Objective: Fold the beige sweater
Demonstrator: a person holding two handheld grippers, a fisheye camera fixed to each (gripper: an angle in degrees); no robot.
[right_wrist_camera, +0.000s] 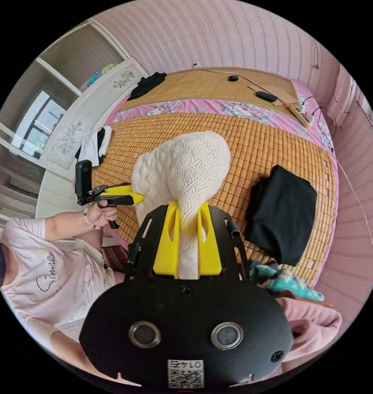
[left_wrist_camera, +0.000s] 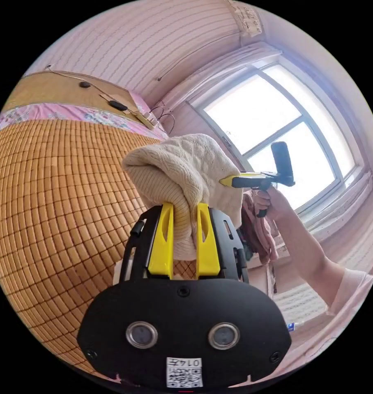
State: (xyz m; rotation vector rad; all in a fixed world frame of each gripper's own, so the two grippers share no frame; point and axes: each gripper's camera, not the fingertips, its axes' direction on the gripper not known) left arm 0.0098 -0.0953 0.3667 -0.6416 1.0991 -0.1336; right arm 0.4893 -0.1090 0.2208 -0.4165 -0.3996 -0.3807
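- Nearest the lens in the left gripper view, the left gripper [left_wrist_camera: 184,213] has both yellow jaws pressed on a bunch of the beige sweater [left_wrist_camera: 182,172], held up above the bamboo mat [left_wrist_camera: 59,213].
- Rightward, the right gripper [left_wrist_camera: 225,180] bites the sweater's far edge before the window [left_wrist_camera: 277,123].
- In the right gripper view, its jaws clamp the knit; a black garment [right_wrist_camera: 281,213] lies on the mat to the right.

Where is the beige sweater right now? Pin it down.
The beige sweater hangs bunched between both grippers, held above the bamboo mat. In the right gripper view, a folded black garment lies on the mat to its right.
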